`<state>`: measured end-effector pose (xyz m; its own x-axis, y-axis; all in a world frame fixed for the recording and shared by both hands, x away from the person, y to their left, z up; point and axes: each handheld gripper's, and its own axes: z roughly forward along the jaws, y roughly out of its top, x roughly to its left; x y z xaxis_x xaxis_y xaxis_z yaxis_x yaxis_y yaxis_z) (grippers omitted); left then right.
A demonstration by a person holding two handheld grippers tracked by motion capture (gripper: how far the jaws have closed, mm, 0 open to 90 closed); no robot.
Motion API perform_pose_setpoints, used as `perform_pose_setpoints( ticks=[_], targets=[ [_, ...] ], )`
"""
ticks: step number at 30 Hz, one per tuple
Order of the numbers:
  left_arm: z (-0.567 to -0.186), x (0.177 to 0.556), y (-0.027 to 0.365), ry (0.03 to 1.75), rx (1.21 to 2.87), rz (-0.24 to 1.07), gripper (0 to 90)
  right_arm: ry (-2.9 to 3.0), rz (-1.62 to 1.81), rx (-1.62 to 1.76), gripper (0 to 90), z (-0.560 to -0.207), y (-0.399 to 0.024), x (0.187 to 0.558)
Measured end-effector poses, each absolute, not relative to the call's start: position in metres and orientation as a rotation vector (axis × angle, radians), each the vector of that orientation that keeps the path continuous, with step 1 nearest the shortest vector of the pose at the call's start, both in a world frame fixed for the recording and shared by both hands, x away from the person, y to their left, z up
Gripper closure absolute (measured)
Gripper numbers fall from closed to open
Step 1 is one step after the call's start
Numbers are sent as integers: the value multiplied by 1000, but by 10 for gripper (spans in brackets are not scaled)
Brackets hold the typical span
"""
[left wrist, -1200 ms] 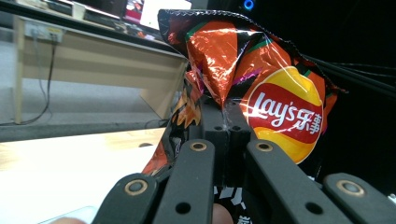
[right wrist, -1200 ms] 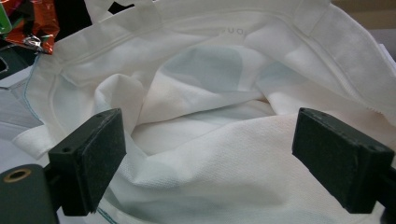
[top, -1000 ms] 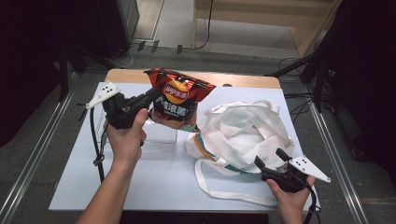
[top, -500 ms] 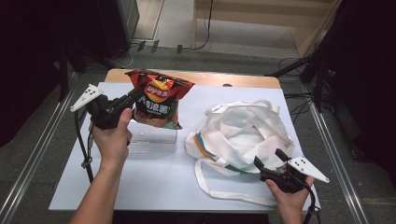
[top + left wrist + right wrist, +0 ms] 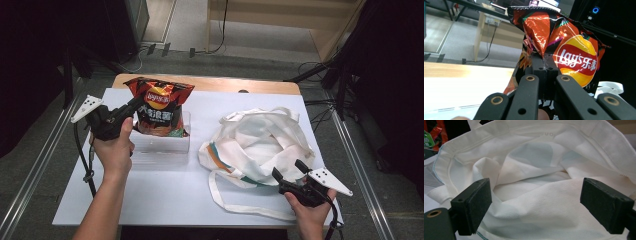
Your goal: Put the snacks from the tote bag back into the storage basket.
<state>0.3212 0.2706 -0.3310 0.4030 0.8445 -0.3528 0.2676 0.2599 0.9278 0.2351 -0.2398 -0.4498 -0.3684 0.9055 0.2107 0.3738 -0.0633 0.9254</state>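
Observation:
A red and black bag of crisps (image 5: 160,107) stands upright over a clear plastic box (image 5: 162,145) at the table's left. My left gripper (image 5: 136,103) is shut on the bag's side edge; in the left gripper view its jaws pinch the crumpled foil of the bag of crisps (image 5: 574,55) at my left gripper (image 5: 545,70). A white tote bag (image 5: 260,145) lies open at the right. My right gripper (image 5: 289,170) rests at the tote's near edge, open, with the tote bag (image 5: 536,185) cloth ahead of my right gripper (image 5: 536,207).
The white table top (image 5: 165,200) ends in a wooden strip (image 5: 220,84) at the back. The tote's long strap (image 5: 235,202) loops toward the front edge. Metal rails (image 5: 35,165) run along both sides, and dark stands and cables sit on the floor behind.
My left gripper has carried the bag of crisps to the left and lower, over the clear box. The right gripper has stayed put.

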Motion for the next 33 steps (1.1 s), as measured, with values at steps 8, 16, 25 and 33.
perform_pose_setpoints(
  ticks=[8,16,25,33],
  targets=[
    [-352,327,285,1205,1270,527,900,1737,1431,1365,107,-450,-238,235],
    [-372,334,299,1272,1258,509,900,1731,1436,1370,108,-450,-238,234],
    [-377,340,312,1294,1273,502,900,1733,1432,1369,111,-450,-238,235],
    [-391,342,315,1359,1287,496,900,1734,1427,1366,113,-450,-237,235]
  ],
)
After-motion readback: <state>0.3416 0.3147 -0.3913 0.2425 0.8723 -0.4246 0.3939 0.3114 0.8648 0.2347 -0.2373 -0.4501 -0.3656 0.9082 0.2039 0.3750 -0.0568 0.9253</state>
